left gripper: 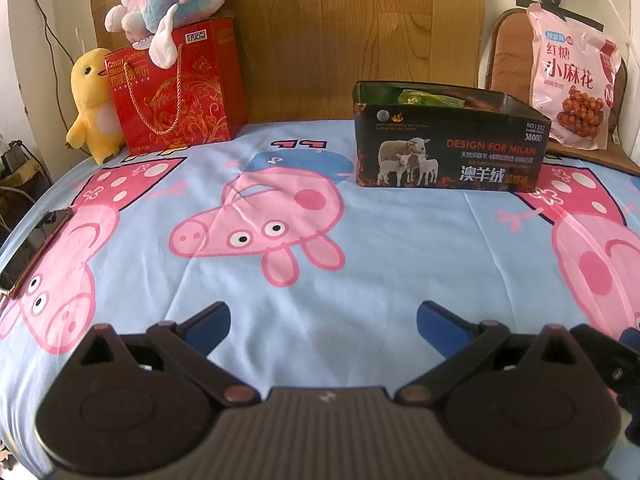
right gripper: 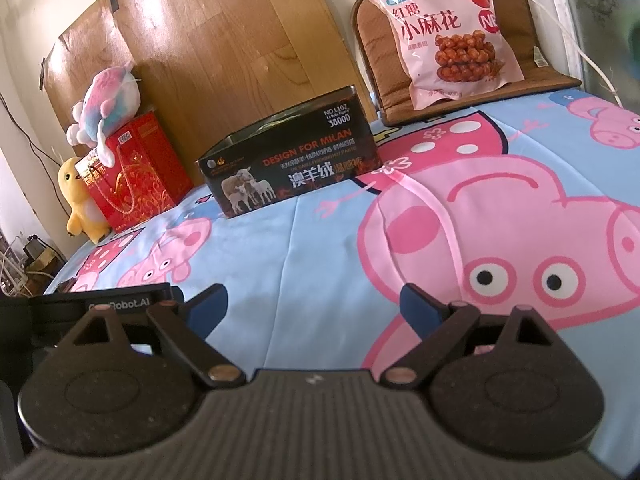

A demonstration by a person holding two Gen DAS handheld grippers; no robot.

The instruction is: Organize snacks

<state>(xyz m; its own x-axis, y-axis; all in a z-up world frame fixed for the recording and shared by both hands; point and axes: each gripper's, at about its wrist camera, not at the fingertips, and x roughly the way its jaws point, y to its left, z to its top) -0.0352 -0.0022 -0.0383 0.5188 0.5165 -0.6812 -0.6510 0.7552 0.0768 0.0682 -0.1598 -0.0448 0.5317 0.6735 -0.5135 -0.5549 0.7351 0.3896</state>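
A black open-topped box (left gripper: 448,148) with sheep printed on its front stands on the cartoon-pig bedsheet, far centre-right; green and dark snack packets (left gripper: 430,99) show over its rim. The right wrist view has the same box (right gripper: 288,164) at centre-left. A large pink snack bag (left gripper: 572,76) leans on a brown cushion at the far right, also the pink bag (right gripper: 452,28) in the right wrist view. My left gripper (left gripper: 323,322) hangs open over the sheet, empty. My right gripper (right gripper: 314,304) is open too, with nothing between its blue-padded fingers.
A red gift bag (left gripper: 176,88) stands at the back left with a pastel plush (left gripper: 172,0) on top and a yellow plush chick (left gripper: 90,104) beside it. A phone (left gripper: 34,248) lies at the sheet's left edge. A wooden headboard (left gripper: 340,20) backs the bed.
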